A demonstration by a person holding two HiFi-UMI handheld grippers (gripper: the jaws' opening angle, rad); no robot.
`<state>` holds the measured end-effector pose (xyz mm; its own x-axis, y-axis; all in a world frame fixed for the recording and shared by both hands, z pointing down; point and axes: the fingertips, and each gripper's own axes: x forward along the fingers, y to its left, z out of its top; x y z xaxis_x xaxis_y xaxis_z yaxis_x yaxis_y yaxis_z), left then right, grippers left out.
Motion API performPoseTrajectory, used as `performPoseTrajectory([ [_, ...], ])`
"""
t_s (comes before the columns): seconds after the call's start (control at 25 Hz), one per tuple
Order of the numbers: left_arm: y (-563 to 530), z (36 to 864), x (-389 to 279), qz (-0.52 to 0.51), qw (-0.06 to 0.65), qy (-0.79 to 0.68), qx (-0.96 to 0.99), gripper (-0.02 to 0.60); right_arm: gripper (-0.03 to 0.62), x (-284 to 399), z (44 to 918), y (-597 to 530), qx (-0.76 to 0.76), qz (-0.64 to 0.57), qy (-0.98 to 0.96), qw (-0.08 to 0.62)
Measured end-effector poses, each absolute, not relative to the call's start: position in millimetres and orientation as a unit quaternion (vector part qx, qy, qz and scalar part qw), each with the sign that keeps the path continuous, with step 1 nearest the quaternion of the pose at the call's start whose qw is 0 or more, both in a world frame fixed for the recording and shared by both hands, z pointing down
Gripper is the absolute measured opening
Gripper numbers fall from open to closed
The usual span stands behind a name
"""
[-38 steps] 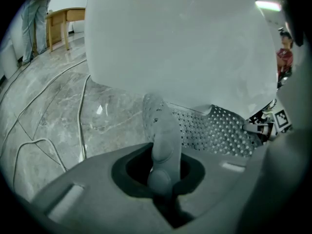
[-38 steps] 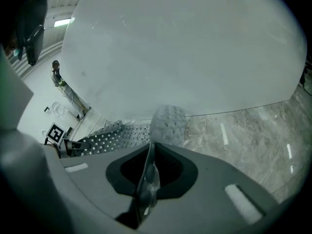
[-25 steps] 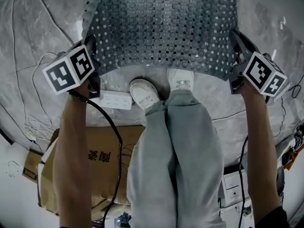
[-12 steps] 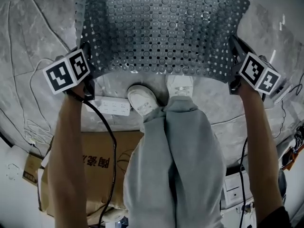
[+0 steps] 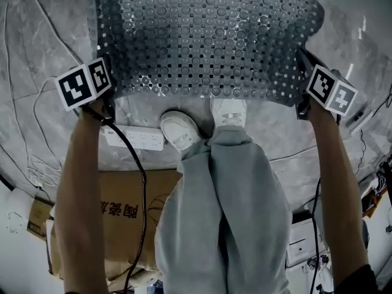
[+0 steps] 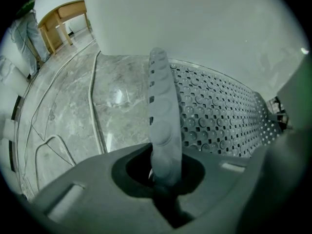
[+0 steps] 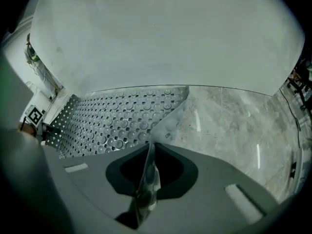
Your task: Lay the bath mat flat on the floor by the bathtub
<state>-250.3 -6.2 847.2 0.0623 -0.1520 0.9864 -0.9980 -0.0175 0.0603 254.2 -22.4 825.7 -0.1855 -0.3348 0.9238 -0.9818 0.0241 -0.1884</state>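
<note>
Head view shows the mat (image 5: 208, 35) spread between both grippers over the marble floor (image 5: 37, 60), with its near edge just ahead of the person's shoes (image 5: 177, 130). The left gripper (image 5: 109, 100) is clamped on the near left corner and the right gripper (image 5: 301, 87) on the near right corner. In both gripper views the mat edge rises from closed jaws, and its far part reaches the foot of the white tub (image 6: 195, 28). A power strip (image 5: 135, 138) lies beside the left shoe.
</note>
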Motion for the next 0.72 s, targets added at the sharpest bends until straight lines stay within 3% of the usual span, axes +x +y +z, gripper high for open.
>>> performPoseTrajectory([
  [0.6, -7.6, 868.5, -264.3, 0.462, 0.465, -0.512, 0.555, 0.063, 0.038, 292.3, 862.2, 3.1, 0.501, 0.441, -0.556, 0.495],
  [0.72, -5.9, 865.4, -267.4, 0.465, 0.464, -0.518, 0.548, 0.089, 0.081, 299.4, 866.1, 3.9, 0.520, 0.452, -0.520, 0.505],
])
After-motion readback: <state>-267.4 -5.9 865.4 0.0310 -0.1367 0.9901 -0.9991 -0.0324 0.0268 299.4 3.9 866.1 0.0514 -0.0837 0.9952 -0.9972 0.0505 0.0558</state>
